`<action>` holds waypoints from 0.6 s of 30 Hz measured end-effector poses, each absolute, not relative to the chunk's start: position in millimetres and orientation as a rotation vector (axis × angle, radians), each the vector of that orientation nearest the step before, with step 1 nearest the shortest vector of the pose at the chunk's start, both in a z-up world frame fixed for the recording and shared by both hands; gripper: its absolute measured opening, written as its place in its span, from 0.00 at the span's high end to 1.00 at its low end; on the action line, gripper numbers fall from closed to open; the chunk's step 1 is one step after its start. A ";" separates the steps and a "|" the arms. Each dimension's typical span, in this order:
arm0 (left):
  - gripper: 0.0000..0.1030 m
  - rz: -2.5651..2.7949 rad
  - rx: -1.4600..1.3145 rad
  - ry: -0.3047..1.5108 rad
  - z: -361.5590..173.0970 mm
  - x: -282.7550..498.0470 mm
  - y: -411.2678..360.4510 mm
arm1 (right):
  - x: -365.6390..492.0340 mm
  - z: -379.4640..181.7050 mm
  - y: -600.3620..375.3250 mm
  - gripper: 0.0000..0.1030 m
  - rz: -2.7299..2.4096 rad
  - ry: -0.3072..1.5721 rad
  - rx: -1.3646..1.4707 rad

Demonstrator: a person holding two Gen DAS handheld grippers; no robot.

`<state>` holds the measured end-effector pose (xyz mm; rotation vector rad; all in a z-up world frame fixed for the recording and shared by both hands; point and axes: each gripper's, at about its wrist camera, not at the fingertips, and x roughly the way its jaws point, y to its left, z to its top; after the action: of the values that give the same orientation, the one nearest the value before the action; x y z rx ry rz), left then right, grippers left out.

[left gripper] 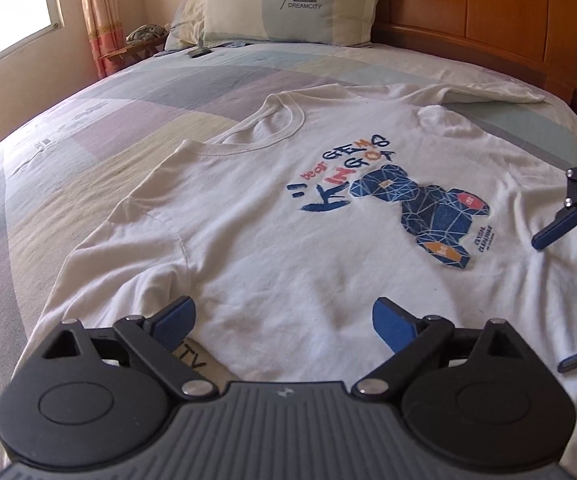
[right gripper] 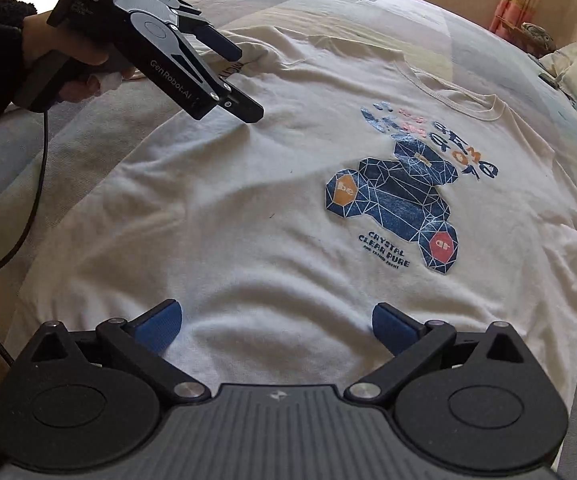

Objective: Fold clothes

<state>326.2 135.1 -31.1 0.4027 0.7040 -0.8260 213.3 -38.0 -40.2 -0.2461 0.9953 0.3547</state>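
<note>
A white cotton T-shirt with a blue faceted bear print (left gripper: pixel 328 216) lies spread flat, print up, on a bed with a pastel patchwork quilt (left gripper: pixel 136 92). The left gripper (left gripper: pixel 284 320) hovers over one sleeve side, jaws wide apart, holding nothing. The right gripper (right gripper: pixel 276 320) hangs over the opposite side, likewise spread wide and empty. A hand in a dark fleece sleeve (right gripper: pixel 68 60) grips the left handle. A cream flower-printed pillow (left gripper: pixel 292 0) leans against the orange wooden headboard (left gripper: pixel 488 12).
</note>
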 end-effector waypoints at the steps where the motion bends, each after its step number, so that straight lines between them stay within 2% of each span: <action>1: 0.07 -0.860 0.398 0.713 -31.7 317.3 133.9 | 214.0 -41.1 -39.5 0.00 0.339 1.001 -0.229; 7: 0.05 -0.894 0.462 0.789 -59.7 281.1 140.6 | 210.8 -47.6 -45.3 0.00 0.291 1.030 -0.176; 9: 0.05 -0.854 0.423 0.839 -57.2 283.2 150.2 | 202.0 -46.4 -52.9 0.00 0.296 1.052 -0.161; 18: 0.06 -0.837 0.296 0.817 -35.7 277.7 142.3 | 169.9 -32.3 -106.4 0.00 0.126 1.008 -0.023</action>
<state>277.7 142.3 -35.7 0.2959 0.8165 -0.8369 169.9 -106.4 -32.3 -0.0231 1.0081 0.1260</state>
